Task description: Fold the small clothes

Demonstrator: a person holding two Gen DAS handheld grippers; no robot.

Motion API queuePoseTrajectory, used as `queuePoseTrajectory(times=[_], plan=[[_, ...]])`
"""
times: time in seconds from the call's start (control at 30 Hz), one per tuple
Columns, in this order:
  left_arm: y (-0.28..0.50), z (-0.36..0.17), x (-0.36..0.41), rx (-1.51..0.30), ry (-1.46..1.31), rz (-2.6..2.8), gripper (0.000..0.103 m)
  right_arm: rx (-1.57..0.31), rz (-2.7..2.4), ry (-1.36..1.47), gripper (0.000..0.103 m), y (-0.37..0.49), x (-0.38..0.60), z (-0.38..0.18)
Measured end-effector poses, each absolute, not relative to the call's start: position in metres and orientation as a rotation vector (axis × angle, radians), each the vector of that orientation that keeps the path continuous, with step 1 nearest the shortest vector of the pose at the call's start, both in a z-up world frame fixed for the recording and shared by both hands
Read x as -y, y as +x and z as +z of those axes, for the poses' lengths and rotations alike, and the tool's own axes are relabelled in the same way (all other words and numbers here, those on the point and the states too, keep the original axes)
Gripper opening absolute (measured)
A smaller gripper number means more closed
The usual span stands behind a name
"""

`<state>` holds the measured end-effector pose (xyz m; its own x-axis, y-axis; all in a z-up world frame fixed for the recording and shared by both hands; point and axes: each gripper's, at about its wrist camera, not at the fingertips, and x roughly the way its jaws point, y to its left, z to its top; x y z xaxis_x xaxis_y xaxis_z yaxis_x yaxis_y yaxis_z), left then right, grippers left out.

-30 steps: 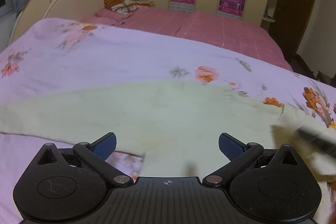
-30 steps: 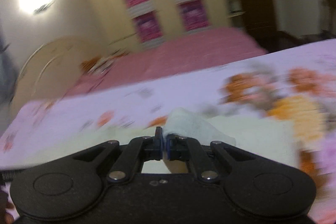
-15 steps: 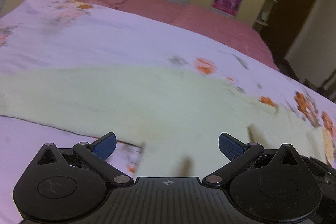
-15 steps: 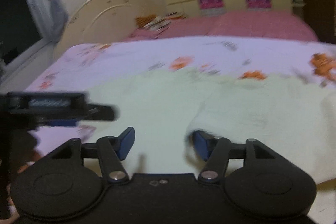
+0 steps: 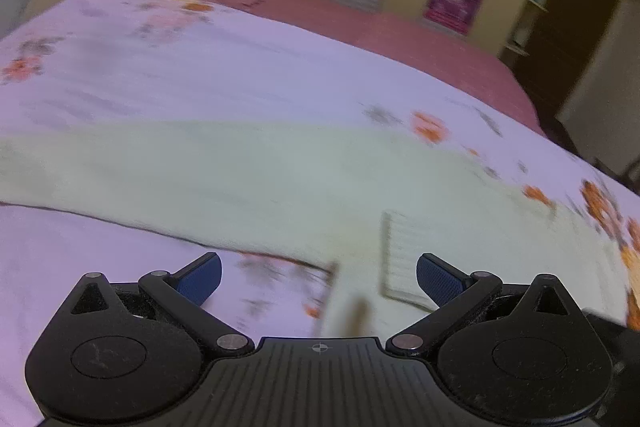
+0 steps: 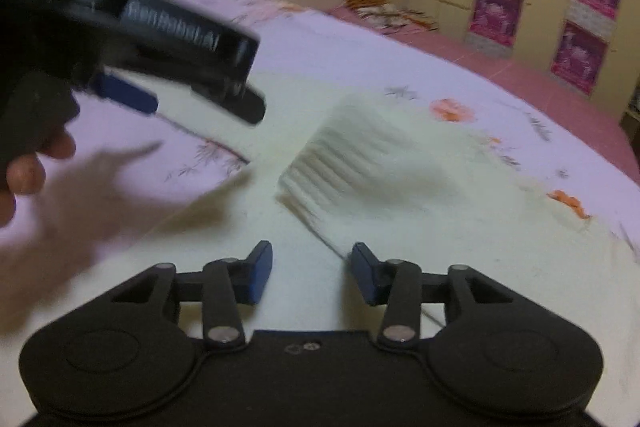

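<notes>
Right hand-held gripper (image 6: 312, 273) part-open, just closing, empty above pale garment (image 6: 440, 227); left hand-held gripper (image 5: 319, 279) wide, empty.

Left gripper (image 5: 319, 277) jaws wide apart, nothing between the blue pads (image 5: 199, 277), angled down. Right gripper (image 6: 312, 277) jaws partly apart and have just been closing in from wider, nothing pinched. In the right wrist view the person's hand (image 6: 28, 163) carries the left gripper at upper left, blurred.
</notes>
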<state>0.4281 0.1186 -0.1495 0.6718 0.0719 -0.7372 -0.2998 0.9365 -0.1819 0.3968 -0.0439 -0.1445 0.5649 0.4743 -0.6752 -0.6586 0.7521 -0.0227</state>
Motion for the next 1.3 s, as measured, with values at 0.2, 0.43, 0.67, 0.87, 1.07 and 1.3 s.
queuePoseTrajectory(times=[0.2,0.43,0.67,0.87,1.07,1.3], plan=[[0.432,-0.169,-0.081,-0.848,-0.253,0.074,0.103,-0.679,0.467,-0.125,0.064,0.382,0.122,-0.126],[0.448,-0.187,-0.065,-0.875,-0.395,-0.001,0.059,-0.677,0.232,-0.026,0.064,0.374,0.196,-0.134],[0.459,-0.193,-0.055,-0.785,-0.487,0.045,0.048,-0.689,0.097,0.059,0.064,0.377,0.239,-0.147],[0.466,-0.192,-0.062,-0.732,-0.538,0.079,0.004,-0.706,0.013,0.066,0.064,0.382,0.259,-0.157],[0.459,-0.17,-0.075,-0.627,-0.542,0.096,0.004,-0.742,0.038,0.087,0.057,0.394,0.261,-0.165],[0.46,-0.193,-0.095,-0.684,-0.515,0.184,0.004,-0.741,0.073,0.172,0.049,0.407,0.262,-0.164]])
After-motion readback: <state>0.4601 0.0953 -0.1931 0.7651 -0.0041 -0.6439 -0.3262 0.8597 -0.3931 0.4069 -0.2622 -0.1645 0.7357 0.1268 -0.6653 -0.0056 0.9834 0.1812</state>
